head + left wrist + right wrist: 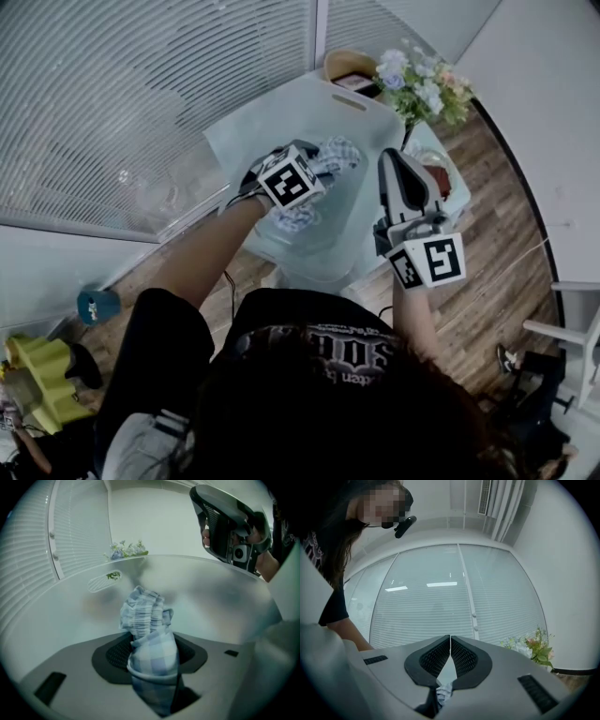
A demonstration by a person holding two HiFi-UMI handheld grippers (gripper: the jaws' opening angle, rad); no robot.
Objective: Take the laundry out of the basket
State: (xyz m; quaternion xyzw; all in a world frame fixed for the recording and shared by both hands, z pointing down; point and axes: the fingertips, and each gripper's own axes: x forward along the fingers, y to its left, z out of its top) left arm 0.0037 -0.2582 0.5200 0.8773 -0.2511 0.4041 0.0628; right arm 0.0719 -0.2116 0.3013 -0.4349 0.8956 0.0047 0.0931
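Note:
A translucent white laundry basket (281,117) stands on a small table. My left gripper (298,192) reaches down into it and is shut on a blue-and-white checked cloth (336,155). In the left gripper view the cloth (152,634) bunches up between the jaws, its gathered edge standing above them, with the basket wall (215,602) behind. My right gripper (392,159) hovers over the basket's right rim, pointing away from me. Its jaws (450,639) meet at the tips with nothing clamped there. A scrap of checked cloth (443,693) shows low in the gap behind the tips.
A vase of pale flowers (424,82) stands just beyond the basket's right corner, with a brown container (349,66) behind it. Window blinds (141,103) run along the left. On the wooden floor lie a teal object (98,305) and a yellow object (37,375).

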